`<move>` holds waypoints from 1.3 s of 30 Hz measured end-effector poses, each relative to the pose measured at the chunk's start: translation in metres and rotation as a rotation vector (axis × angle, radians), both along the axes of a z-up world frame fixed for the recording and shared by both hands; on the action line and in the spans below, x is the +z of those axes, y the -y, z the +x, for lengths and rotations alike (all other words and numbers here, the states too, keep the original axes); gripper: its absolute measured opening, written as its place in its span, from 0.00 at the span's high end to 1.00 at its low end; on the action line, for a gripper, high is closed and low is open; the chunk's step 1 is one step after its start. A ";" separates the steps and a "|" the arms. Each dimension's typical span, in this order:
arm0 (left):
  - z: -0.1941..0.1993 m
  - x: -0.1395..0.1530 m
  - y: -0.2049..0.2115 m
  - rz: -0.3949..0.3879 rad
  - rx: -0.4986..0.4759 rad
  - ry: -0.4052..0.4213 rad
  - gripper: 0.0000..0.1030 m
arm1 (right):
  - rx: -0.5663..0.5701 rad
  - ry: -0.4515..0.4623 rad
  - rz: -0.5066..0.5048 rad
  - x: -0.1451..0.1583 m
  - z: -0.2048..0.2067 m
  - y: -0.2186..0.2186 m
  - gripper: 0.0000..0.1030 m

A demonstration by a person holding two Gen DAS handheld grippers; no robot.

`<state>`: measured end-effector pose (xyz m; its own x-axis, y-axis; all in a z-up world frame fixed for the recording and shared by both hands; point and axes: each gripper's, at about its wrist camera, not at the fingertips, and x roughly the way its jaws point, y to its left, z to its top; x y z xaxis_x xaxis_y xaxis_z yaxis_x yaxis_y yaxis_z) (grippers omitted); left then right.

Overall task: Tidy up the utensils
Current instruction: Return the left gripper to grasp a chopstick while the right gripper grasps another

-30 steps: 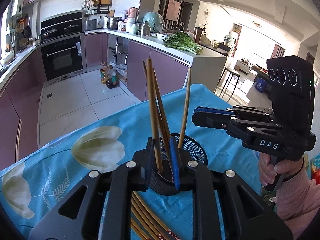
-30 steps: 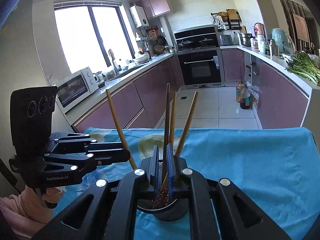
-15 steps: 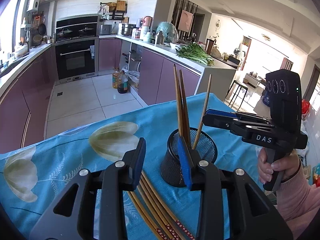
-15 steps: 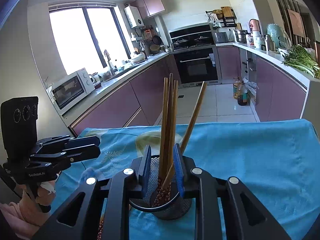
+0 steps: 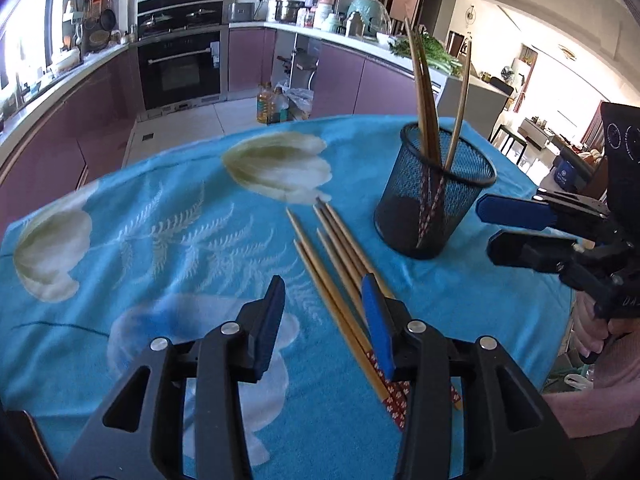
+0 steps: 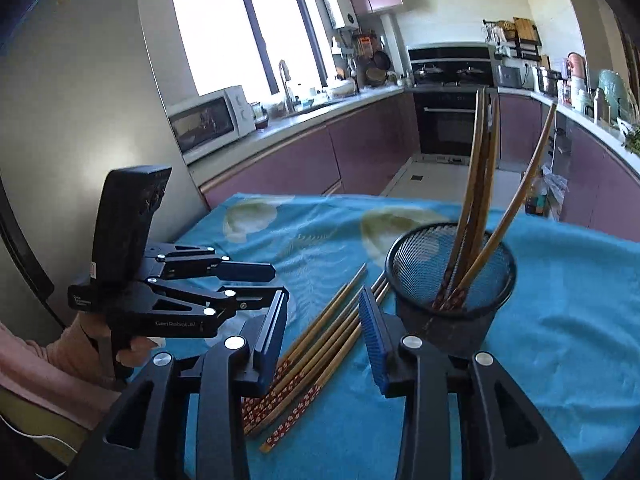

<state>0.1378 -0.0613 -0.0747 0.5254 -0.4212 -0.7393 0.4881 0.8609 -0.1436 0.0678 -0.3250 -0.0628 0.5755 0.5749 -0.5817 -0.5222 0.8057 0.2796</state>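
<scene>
A black mesh holder (image 5: 434, 196) stands on the blue flowered cloth and holds several wooden chopsticks (image 5: 424, 92). It also shows in the right wrist view (image 6: 450, 280). Several more chopsticks (image 5: 340, 264) with red patterned ends lie flat on the cloth beside the holder, also seen in the right wrist view (image 6: 320, 344). My left gripper (image 5: 326, 320) is open and empty, low over the loose chopsticks. My right gripper (image 6: 324, 336) is open and empty, just above the same chopsticks, left of the holder.
The table's blue cloth (image 5: 160, 240) drops off at the far edge toward the kitchen floor. Purple cabinets, an oven (image 5: 180, 68) and a counter stand beyond. A microwave (image 6: 208, 120) sits on the left counter.
Both grippers have opened, let go of the chopsticks in the holder and pulled back from it. They now hover over the loose chopsticks on the cloth.
</scene>
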 end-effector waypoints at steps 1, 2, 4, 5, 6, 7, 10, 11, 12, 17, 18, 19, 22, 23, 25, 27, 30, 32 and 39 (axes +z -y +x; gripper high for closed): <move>-0.002 -0.007 0.000 0.007 0.004 -0.014 0.61 | -0.003 -0.030 -0.015 -0.009 0.003 -0.005 0.66; -0.003 -0.013 0.000 0.020 0.010 -0.025 0.61 | -0.003 -0.056 -0.024 -0.018 0.004 -0.009 0.66; -0.006 -0.022 -0.001 0.024 0.008 -0.045 0.61 | -0.001 -0.111 -0.028 -0.034 0.008 -0.015 0.66; -0.007 -0.025 0.000 0.023 0.005 -0.052 0.61 | -0.006 -0.128 -0.033 -0.040 0.009 -0.016 0.66; -0.009 -0.027 0.000 0.021 0.001 -0.057 0.60 | -0.012 -0.148 -0.035 -0.045 0.010 -0.017 0.66; -0.011 -0.029 0.001 0.020 -0.001 -0.058 0.60 | -0.014 -0.159 -0.033 -0.050 0.009 -0.018 0.67; -0.013 -0.033 0.004 0.025 -0.005 -0.064 0.59 | -0.025 -0.170 -0.040 -0.054 0.009 -0.018 0.68; -0.014 -0.034 0.005 0.031 -0.005 -0.063 0.59 | -0.028 -0.172 -0.042 -0.054 0.008 -0.017 0.68; -0.014 -0.034 0.009 0.038 -0.008 -0.062 0.59 | -0.032 -0.173 -0.047 -0.055 0.007 -0.018 0.68; -0.015 -0.039 0.012 0.070 -0.006 -0.062 0.59 | -0.051 -0.184 -0.066 -0.059 0.006 -0.015 0.69; -0.016 -0.039 0.011 0.067 -0.008 -0.062 0.59 | -0.054 -0.184 -0.069 -0.060 0.006 -0.014 0.69; -0.016 -0.039 0.012 0.066 -0.009 -0.061 0.59 | -0.057 -0.182 -0.072 -0.061 0.006 -0.015 0.70; -0.017 -0.039 0.012 0.068 -0.008 -0.060 0.59 | -0.063 -0.176 -0.088 -0.062 0.006 -0.017 0.72; -0.017 -0.039 0.013 0.070 -0.009 -0.059 0.59 | -0.065 -0.173 -0.096 -0.062 0.006 -0.017 0.73; -0.018 -0.040 0.014 0.080 -0.009 -0.053 0.58 | -0.068 -0.165 -0.110 -0.063 0.007 -0.020 0.74; -0.018 -0.039 0.016 0.090 -0.010 -0.047 0.58 | -0.069 -0.163 -0.117 -0.063 0.008 -0.020 0.74; -0.020 -0.039 0.016 0.097 -0.012 -0.042 0.59 | -0.076 -0.163 -0.126 -0.063 0.008 -0.021 0.74; -0.020 -0.038 0.016 0.105 -0.012 -0.038 0.59 | -0.085 -0.164 -0.133 -0.062 0.009 -0.020 0.74; -0.015 -0.037 0.014 0.100 -0.009 -0.048 0.59 | -0.098 -0.161 -0.157 -0.061 0.011 -0.020 0.74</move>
